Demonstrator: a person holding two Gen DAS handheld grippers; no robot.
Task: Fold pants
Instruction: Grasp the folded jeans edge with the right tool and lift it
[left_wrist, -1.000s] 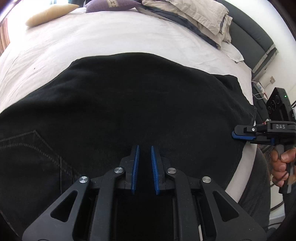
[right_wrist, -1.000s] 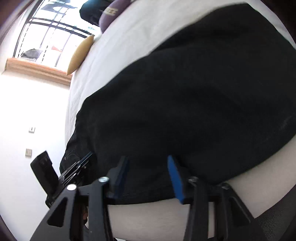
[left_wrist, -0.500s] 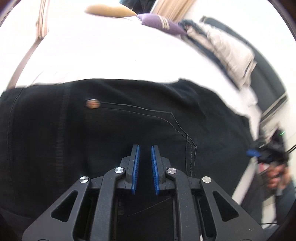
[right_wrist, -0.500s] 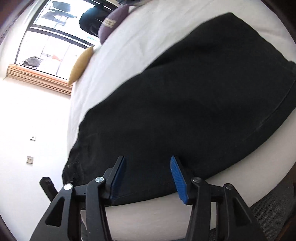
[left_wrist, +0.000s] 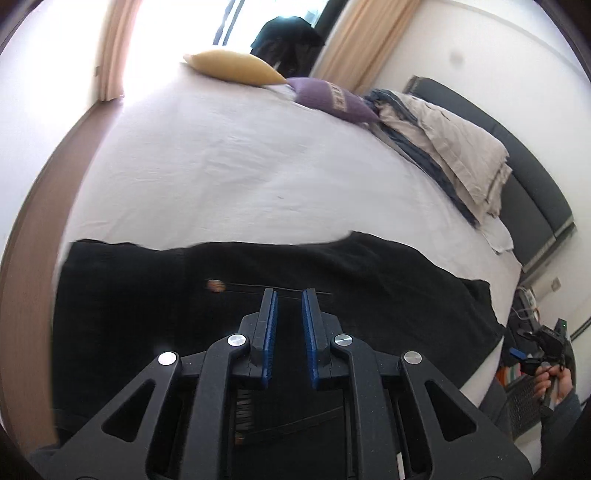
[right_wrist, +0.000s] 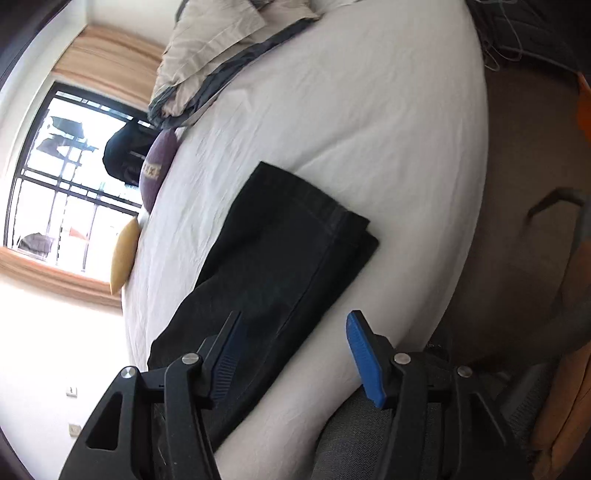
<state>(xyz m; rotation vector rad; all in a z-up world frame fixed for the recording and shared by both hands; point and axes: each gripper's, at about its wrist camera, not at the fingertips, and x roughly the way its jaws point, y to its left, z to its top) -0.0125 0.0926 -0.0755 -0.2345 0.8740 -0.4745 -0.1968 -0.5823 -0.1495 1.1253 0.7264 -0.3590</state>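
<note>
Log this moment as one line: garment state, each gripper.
pants: flat on bed, legs stacked | left gripper: nearly shut, empty, over pants | right gripper: opening, holding nothing

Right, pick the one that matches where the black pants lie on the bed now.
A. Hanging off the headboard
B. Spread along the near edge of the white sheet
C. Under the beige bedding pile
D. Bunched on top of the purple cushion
B: the black pants lie flat along the near edge of the white sheet, well clear of the purple cushion and the beige bedding pile.
</note>
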